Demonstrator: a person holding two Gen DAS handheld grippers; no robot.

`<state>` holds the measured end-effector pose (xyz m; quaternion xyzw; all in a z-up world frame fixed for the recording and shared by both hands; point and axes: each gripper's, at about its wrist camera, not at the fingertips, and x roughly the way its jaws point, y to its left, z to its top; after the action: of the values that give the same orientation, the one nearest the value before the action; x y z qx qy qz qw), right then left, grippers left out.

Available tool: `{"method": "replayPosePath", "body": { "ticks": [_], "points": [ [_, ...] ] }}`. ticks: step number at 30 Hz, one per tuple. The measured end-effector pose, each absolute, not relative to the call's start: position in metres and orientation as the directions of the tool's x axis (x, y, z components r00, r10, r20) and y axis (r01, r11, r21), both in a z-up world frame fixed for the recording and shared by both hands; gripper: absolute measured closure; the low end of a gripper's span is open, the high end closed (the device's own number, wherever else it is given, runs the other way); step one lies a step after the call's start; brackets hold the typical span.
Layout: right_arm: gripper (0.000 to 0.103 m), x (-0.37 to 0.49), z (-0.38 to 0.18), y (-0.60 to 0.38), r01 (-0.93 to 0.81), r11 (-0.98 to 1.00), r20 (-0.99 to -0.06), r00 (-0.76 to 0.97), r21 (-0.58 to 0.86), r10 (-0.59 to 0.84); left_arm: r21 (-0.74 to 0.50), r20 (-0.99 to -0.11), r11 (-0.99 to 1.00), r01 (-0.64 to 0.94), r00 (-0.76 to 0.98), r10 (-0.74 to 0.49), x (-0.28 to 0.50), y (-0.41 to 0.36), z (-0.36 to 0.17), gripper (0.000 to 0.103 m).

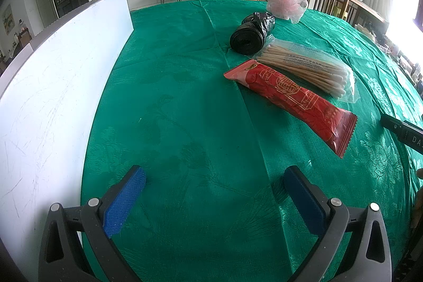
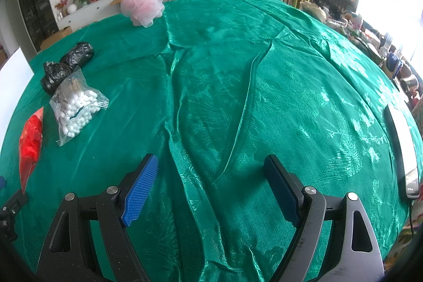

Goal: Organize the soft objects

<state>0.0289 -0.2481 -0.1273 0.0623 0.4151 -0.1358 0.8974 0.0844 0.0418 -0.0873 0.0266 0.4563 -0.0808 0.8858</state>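
A red packet (image 1: 292, 101) lies on the green tablecloth (image 1: 185, 97), ahead and right of my open left gripper (image 1: 215, 176). Behind it rest a clear bag of cotton swabs (image 1: 309, 68), a black roll of bin bags (image 1: 251, 33) and a pink mesh puff (image 1: 286, 3). In the right wrist view the same row sits far left: red packet (image 2: 31, 142), swab bag (image 2: 76, 107), black roll (image 2: 66, 66), pink puff (image 2: 142, 4). My right gripper (image 2: 211, 171) hangs open over bare wrinkled cloth (image 2: 264, 83), holding nothing.
A white board (image 1: 47, 107) lies flat along the left side of the table. A silver-edged flat device (image 2: 403, 149) rests at the table's right edge. Part of the right gripper's black body (image 1: 404, 132) shows at the left view's right edge. Chairs and furniture stand beyond.
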Motion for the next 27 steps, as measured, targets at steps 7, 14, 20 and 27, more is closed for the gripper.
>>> {"method": "replayPosePath", "body": {
  "ticks": [7,14,20,27],
  "points": [
    [0.019,0.0289,-0.1272,-0.2481,0.296,0.955,-0.762,0.619,-0.001,-0.192,-0.027,-0.813,0.986,0.167,0.571,-0.119,0.0845,0.0418,-0.0874,0.0],
    [0.019,0.0289,-0.1272,-0.248,0.295,0.955,-0.762,0.618,-0.001,-0.192,-0.027,-0.813,0.986,0.167,0.57,-0.119,0.0842,0.0417,-0.0871,0.0],
    [0.019,0.0289,-0.1273,-0.248,0.295,0.955,-0.762,0.619,-0.001,-0.192,-0.027,-0.813,0.986,0.167,0.57,-0.119,0.0846,0.0417,-0.0874,0.0],
    [0.019,0.0289,-0.1273,-0.248,0.295,0.955,-0.762,0.619,-0.001,-0.192,-0.026,-0.814,0.985,0.169,0.568,-0.119,0.0862,0.0413,-0.0886,0.0]
  ]
}}
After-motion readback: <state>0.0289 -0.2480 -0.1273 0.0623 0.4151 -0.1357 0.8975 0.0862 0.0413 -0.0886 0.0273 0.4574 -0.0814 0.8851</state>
